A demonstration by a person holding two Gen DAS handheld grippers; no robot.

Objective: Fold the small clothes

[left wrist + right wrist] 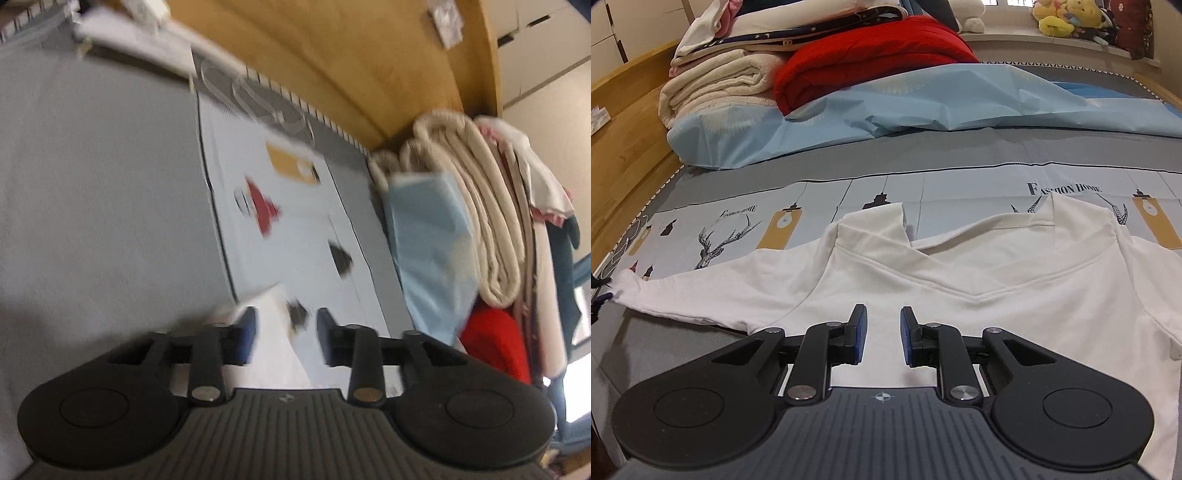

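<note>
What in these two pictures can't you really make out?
- Left claw view: motion blur smears the bedsheet prints; whether its pads touch the white cloth is unclear.
- Right claw view: the white shirt hem is hidden behind the claw body, and its far sleeve is cut off by the frame edge.
- Plush toys: too small to identify.

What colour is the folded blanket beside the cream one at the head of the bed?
Bright red, clearest in the right wrist view.
</note>
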